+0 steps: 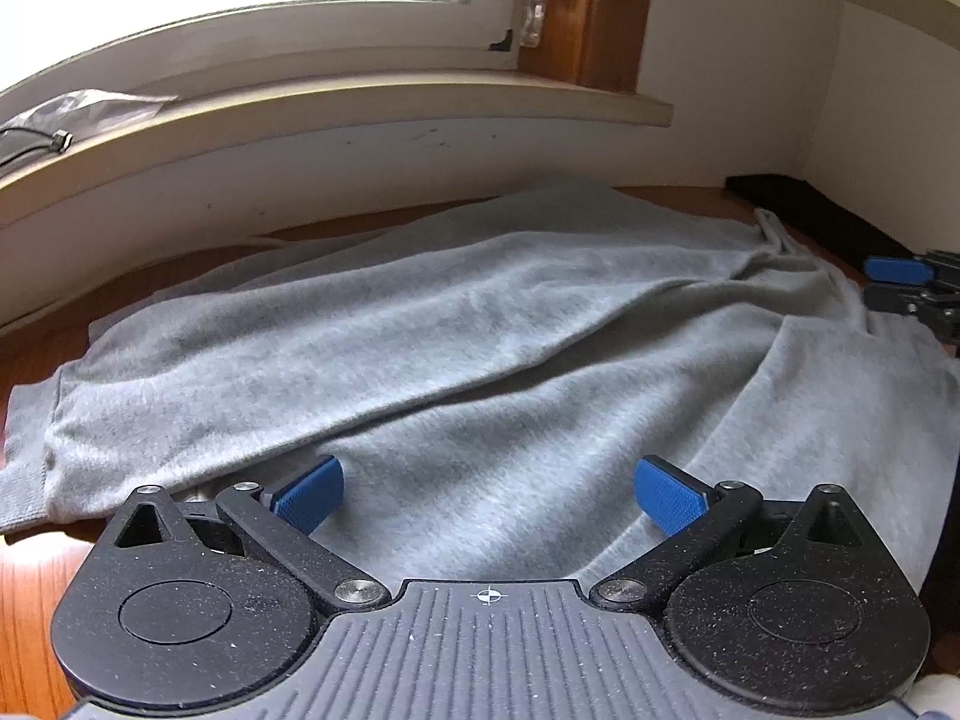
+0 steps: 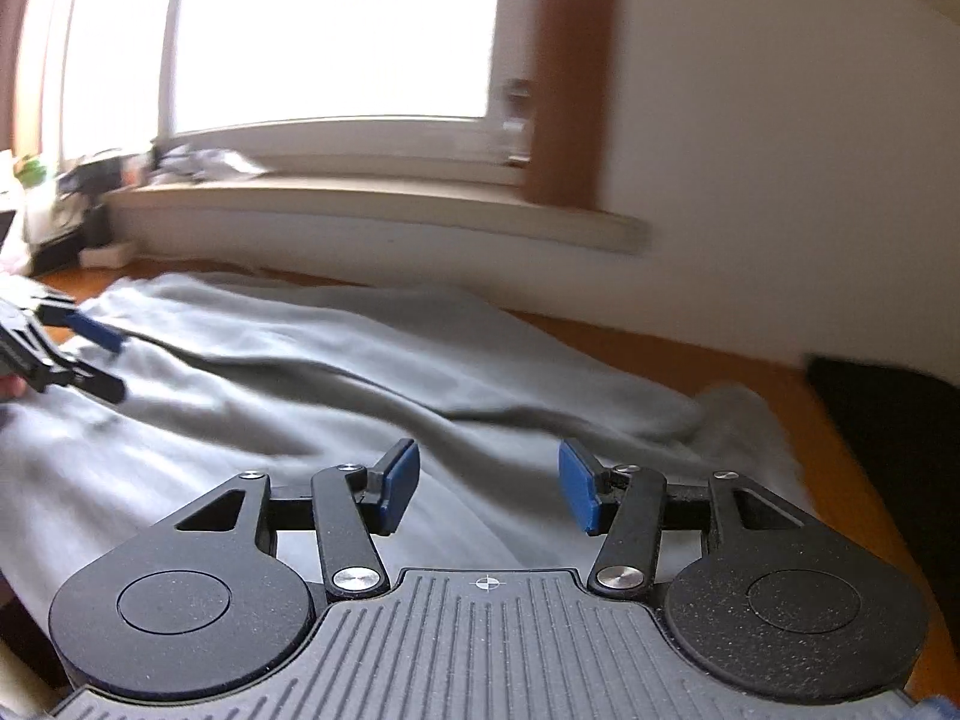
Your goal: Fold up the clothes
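A grey sweatshirt (image 1: 456,324) lies spread on a wooden table (image 1: 36,588), one sleeve folded across its body, ribbed cuff at the left. My left gripper (image 1: 489,495) hovers open just above the garment's near part, nothing between its blue pads. In the right wrist view the same sweatshirt (image 2: 336,372) stretches left to right, and my right gripper (image 2: 489,489) stands open over its near edge, holding nothing. The right gripper (image 1: 900,285) also shows at the far right of the left wrist view, and the left gripper (image 2: 90,354) at the left edge of the right wrist view.
A window sill (image 1: 360,102) runs along the wall behind the table, with a clear plastic bag (image 1: 90,111) and a cable on it. A dark object (image 2: 888,408) lies on the table at the far right by the wall. Clutter (image 2: 66,204) sits at the far left.
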`<state>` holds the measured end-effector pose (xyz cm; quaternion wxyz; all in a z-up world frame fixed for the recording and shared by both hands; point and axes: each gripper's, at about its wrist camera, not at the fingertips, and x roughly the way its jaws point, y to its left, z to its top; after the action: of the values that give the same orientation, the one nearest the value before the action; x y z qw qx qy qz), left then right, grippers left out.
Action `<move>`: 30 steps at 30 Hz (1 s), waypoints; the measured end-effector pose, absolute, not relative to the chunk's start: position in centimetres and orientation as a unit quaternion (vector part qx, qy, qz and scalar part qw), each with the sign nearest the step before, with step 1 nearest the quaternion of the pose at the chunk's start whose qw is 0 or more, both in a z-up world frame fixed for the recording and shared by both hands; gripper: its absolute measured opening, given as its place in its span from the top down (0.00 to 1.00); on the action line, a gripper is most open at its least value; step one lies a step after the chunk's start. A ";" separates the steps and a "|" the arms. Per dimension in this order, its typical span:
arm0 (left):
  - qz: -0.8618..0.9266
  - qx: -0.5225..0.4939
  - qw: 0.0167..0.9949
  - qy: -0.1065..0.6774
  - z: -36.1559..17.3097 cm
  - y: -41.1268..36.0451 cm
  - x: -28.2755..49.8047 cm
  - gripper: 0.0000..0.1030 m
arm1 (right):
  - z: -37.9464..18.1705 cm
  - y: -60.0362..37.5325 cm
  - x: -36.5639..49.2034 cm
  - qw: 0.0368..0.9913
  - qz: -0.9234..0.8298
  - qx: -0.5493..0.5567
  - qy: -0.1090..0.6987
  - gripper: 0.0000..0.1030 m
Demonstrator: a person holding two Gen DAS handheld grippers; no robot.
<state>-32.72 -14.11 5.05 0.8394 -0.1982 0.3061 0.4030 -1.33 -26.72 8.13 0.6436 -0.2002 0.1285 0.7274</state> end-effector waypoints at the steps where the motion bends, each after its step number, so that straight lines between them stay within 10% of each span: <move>1: 0.405 -0.200 0.838 0.305 5.2 -13.9 -32.9 0.00 | 8.5 -25.9 -2.4 0.633 0.735 -0.207 0.125 0.50; 30: 0.488 -0.226 0.799 0.268 7.0 -6.3 -49.7 0.00 | 8.9 -10.6 -30.5 0.452 0.820 -0.334 0.103 0.50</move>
<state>-49.70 -6.25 7.04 0.7995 -0.2259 0.2680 0.4878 -30.52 -10.62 8.89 0.4521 -0.3343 0.1030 0.8205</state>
